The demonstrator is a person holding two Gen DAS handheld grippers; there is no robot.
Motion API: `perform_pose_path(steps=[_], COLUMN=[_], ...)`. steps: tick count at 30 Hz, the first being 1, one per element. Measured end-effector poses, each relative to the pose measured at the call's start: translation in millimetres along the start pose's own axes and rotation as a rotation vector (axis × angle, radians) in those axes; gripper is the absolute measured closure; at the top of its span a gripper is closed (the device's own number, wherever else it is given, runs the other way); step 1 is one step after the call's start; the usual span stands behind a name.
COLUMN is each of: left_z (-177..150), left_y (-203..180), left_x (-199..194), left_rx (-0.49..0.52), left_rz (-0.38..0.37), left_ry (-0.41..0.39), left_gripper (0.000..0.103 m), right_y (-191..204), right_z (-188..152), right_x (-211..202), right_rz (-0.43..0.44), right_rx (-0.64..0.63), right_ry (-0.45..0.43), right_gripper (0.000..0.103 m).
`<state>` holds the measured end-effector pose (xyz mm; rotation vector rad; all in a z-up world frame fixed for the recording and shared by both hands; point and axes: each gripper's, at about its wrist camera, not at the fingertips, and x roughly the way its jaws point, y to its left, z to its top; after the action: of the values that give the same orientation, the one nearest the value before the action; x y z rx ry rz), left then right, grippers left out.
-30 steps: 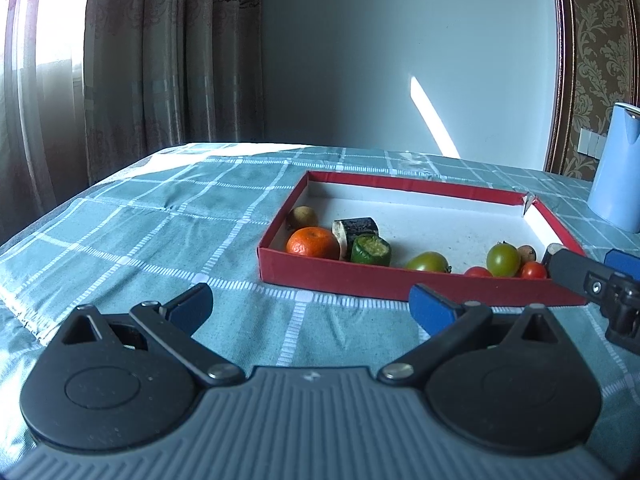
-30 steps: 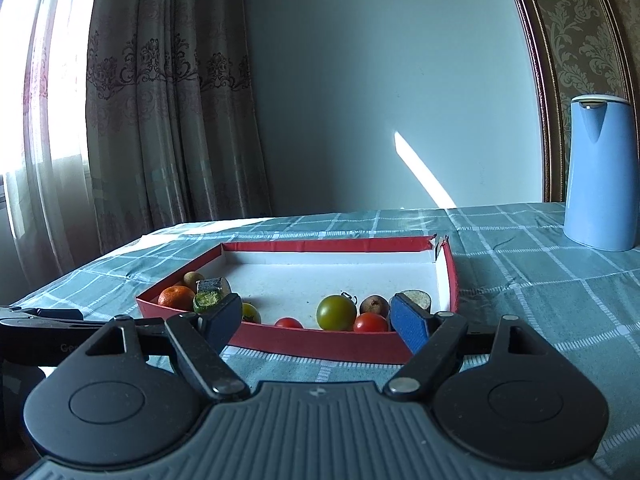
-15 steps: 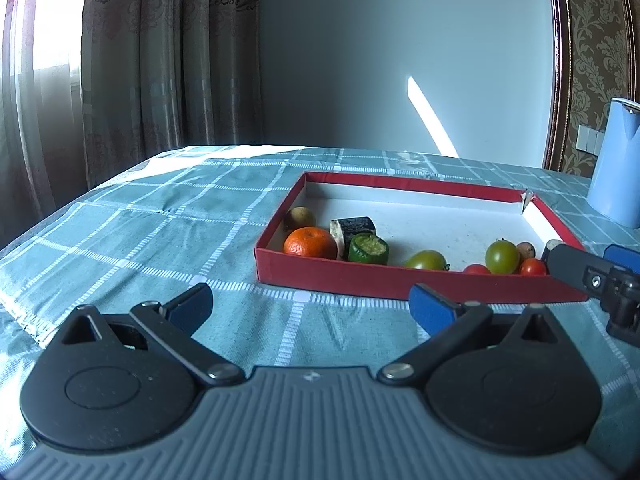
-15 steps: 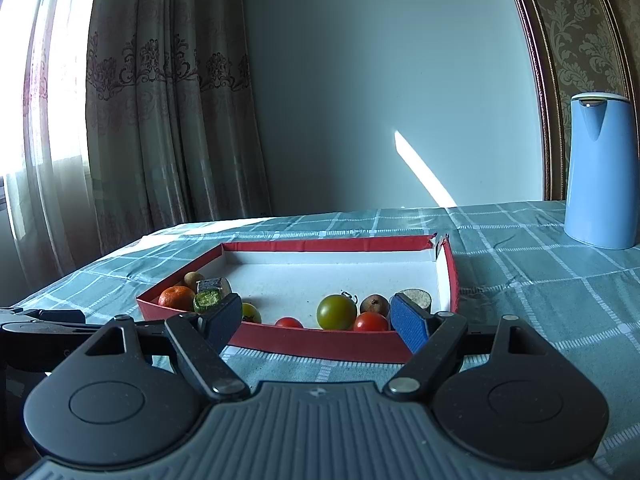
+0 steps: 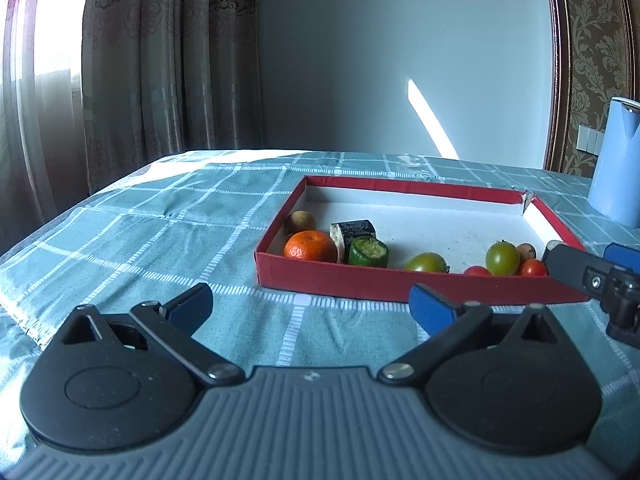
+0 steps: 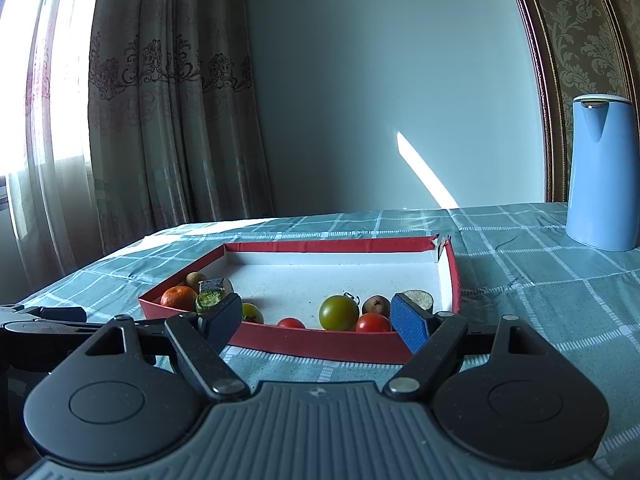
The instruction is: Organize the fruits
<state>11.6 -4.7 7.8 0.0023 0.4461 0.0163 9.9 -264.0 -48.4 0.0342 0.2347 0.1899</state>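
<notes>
A shallow red tray (image 5: pixel 400 285) (image 6: pixel 320 344) with a white floor lies on the checked tablecloth. In it sit an orange (image 5: pixel 310 246) (image 6: pixel 179 296), a brown round fruit (image 5: pixel 300 221), a dark cut piece (image 5: pixel 354 232), a green cut piece (image 5: pixel 368 252), green tomatoes (image 5: pixel 502 258) (image 6: pixel 339 313) and small red tomatoes (image 5: pixel 533 268) (image 6: pixel 373 323). My left gripper (image 5: pixel 310 306) stands open just before the tray's near wall, nothing between its fingers. At the tray's near right corner my right gripper (image 6: pixel 318 322) is open too, empty.
A tall blue kettle (image 6: pixel 604 172) (image 5: pixel 618 168) stands on the table at the far right. Curtains (image 6: pixel 160 120) hang behind the table's left edge. The far half of the tray floor (image 6: pixel 320 276) holds nothing. Part of the right gripper (image 5: pixel 592 276) shows at the left view's right edge.
</notes>
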Motion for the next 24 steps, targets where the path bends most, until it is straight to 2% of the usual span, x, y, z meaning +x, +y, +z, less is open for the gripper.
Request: perform_pose_path(steps=[24], left_z=[-1.1], left_y=[-1.8], left_x=[1.3], left_rx=[0.015], left_rz=[0.0], left_ry=[0.004], left_gripper=[0.0], right_y=[-0.4], right_z=[0.1], right_x=[0.6], right_rz=[0.007], right_rx=[0.004], right_ry=[-0.002], right_gripper=[0.022])
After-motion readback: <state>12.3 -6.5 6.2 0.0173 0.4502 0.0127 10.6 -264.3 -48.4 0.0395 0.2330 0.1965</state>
